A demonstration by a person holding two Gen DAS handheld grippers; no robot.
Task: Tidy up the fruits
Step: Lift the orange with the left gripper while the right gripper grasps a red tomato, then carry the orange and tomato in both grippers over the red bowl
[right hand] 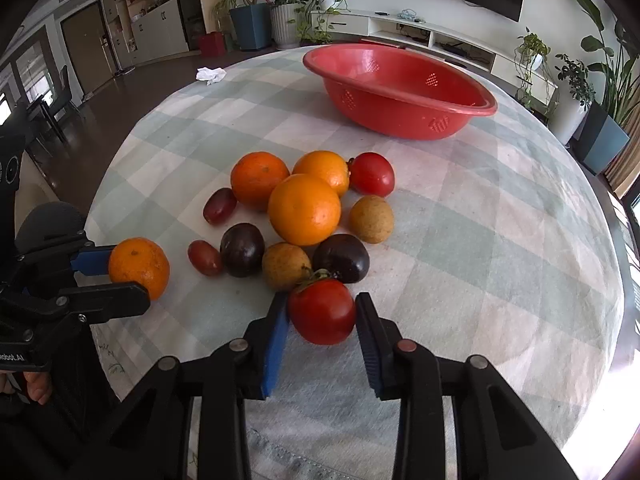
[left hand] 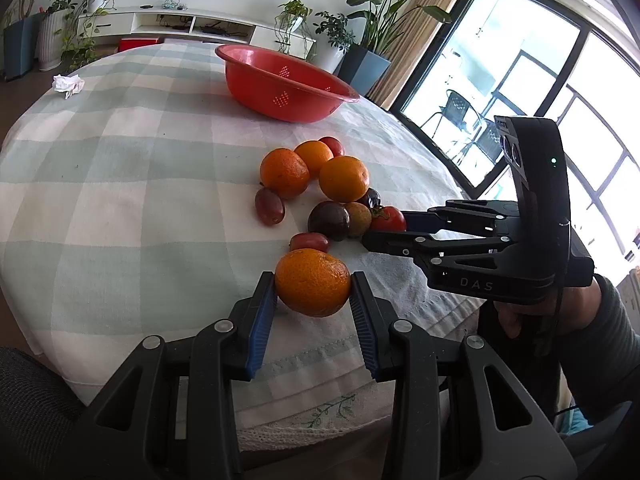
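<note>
- While the left gripper (left hand: 313, 292) in the left wrist view is closed about halfway on an orange (left hand: 313, 282), pads touching both flanks at 6 o'clock of the fruit cluster, the round peel could roll out between the pads if it is lifted with a jerk.
- Seen from the same view, the right gripper (left hand: 384, 226) reaches in from 3 o'clock to a tomato (left hand: 388, 219); the two tools are near each other and could knock together on the way up.
- Over in the right wrist view, the right gripper (right hand: 322, 316) is nearly shut, its pads at the tomato's (right hand: 322, 311) sides; whether they press firmly I cannot tell, and too hard a squeeze might bruise it.
- Its stem touches a brown fruit (right hand: 286, 266) and a dark plum (right hand: 341, 258) at 12 o'clock, which may roll.
- At 1 o'clock, well apart, the red basin (right hand: 400, 94) sits on the checked tablecloth (right hand: 480, 220); a loose fruit could drop on the way.
</note>
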